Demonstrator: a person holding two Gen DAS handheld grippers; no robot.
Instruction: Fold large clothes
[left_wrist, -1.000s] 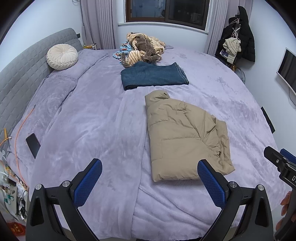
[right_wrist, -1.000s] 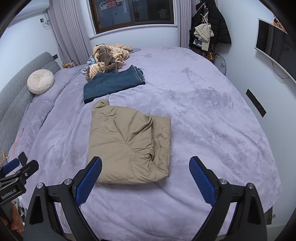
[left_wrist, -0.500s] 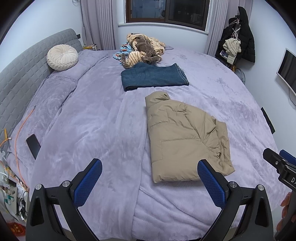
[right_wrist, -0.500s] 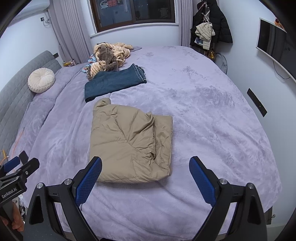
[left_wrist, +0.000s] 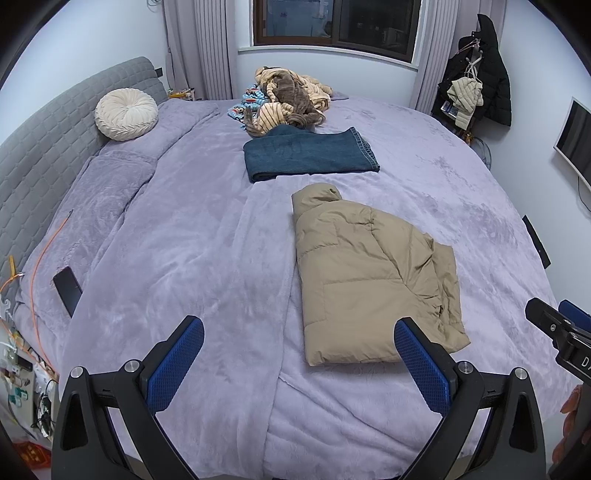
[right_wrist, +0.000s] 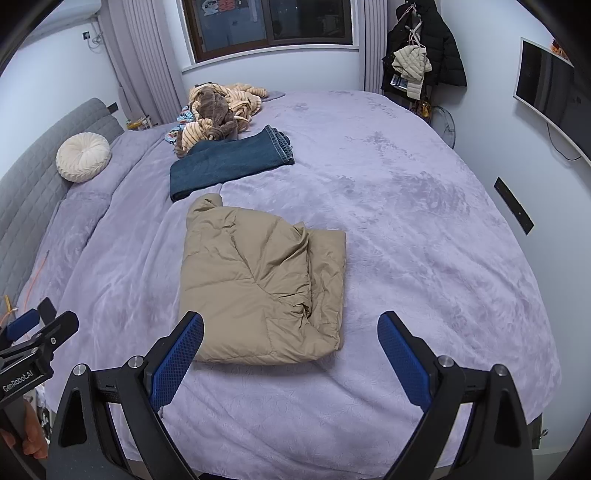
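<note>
Tan quilted jacket (left_wrist: 373, 273) is lying folded into a puffy rectangle on the bed (left_wrist: 192, 236), collar end pointing toward the window. Fleecy lilac blanket is covering the bed, nap showing brushed streaks. Folded denim jeans (left_wrist: 310, 155) are lying just beyond the jacket; a rumpled pile of striped and brown clothes (left_wrist: 288, 99) is sitting behind them. Round pleated cream cushion (left_wrist: 126, 113) is leaning at the grey quilted headboard.

Left tool (left_wrist: 298, 363) is hovering wide open, holding nothing, blue textured pads clear of the blanket. Right tool (right_wrist: 290, 358) is likewise spread wide and empty, near the jacket's front edge. Lettering "GenRobot.AI" is showing on the left tool's body in the right wrist view.
</note>
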